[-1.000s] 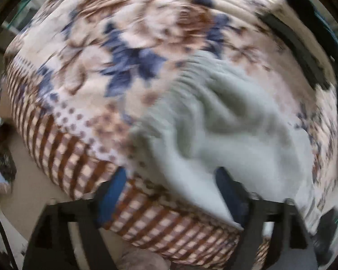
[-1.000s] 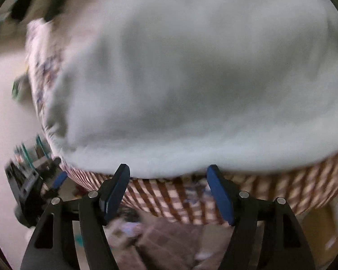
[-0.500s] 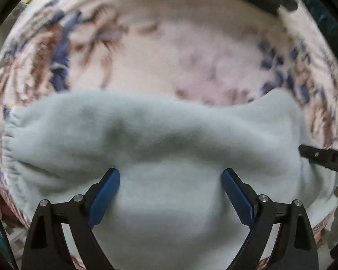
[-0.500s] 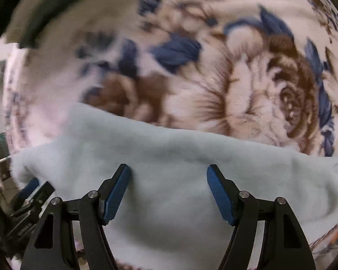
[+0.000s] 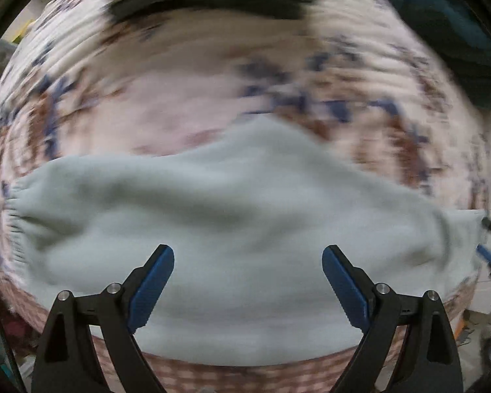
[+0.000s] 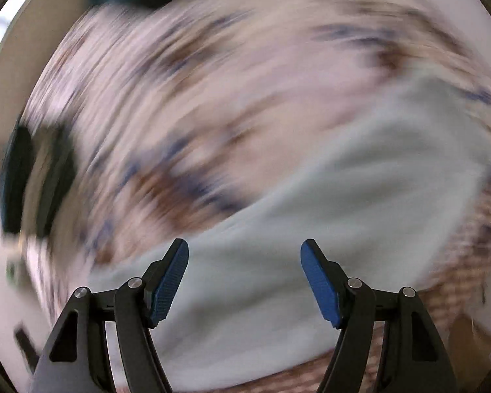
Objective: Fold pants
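Both views blurred; left claw (image 5: 248, 281) and right claw (image 6: 244, 278) gape empty above pale pants (image 5: 232, 216).

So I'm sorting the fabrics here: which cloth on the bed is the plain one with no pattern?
The pale mint-green fleece pants, lying on the floral blanket. They are one plain colour; the blanket has blue and brown flowers and a checked edge.

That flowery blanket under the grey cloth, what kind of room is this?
Probably a bedroom at home: a floral blanket covers what looks like a bed, pale grey pants lie on it, and dark clothing sits at the far edge.
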